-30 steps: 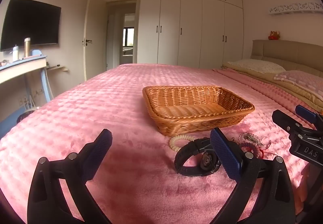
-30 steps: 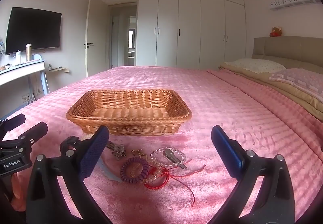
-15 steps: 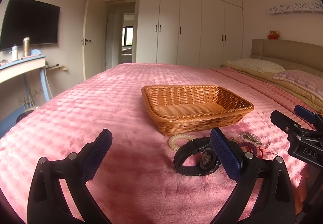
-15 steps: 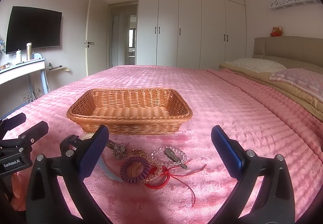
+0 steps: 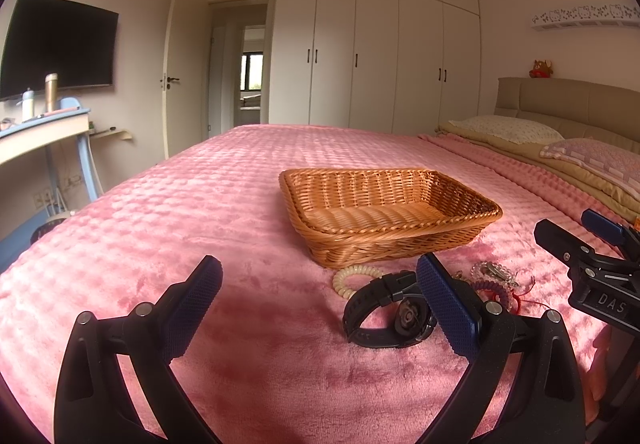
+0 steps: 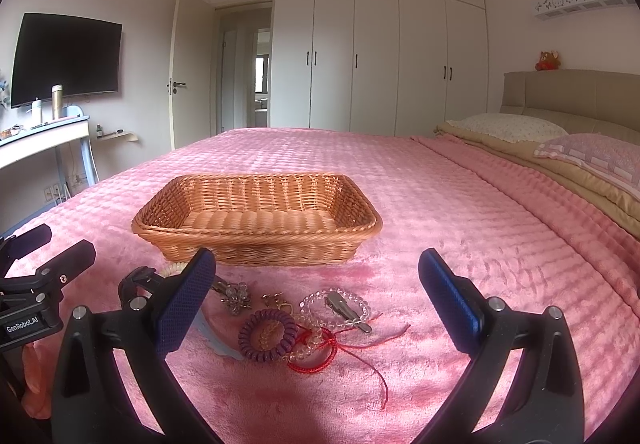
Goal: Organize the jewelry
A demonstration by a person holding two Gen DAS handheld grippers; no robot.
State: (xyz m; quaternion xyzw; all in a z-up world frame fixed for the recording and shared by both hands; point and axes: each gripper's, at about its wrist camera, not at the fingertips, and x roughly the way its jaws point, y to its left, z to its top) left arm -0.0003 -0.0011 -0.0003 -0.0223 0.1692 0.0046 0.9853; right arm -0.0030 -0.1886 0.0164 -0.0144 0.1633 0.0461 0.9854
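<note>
In your left wrist view, your left claw (image 5: 318, 304) stands wide over the pink bedspread (image 5: 168, 228), holding nothing. The wicker basket (image 5: 396, 246) sits ahead on the bed, with nothing in it. Just in front of the basket lies a cream coil bracelet (image 5: 352, 278), and nearer to you a black watch (image 5: 384, 320), partly hidden behind your right-hand finger pad (image 5: 448, 308). Right of the watch, in front of the basket's right corner, shows a small heap of beads and red cord, too small to sort. Your right claw's body juts in at the right edge.

In your right wrist view, your right claw (image 6: 316, 296) is wide too, holding nothing. In front of the basket (image 6: 256, 248) lie a purple coil bracelet (image 6: 267, 336), a clear bead bracelet (image 6: 340, 308), a red cord bracelet (image 6: 320, 356) and a small metal charm (image 6: 236, 296).
</note>
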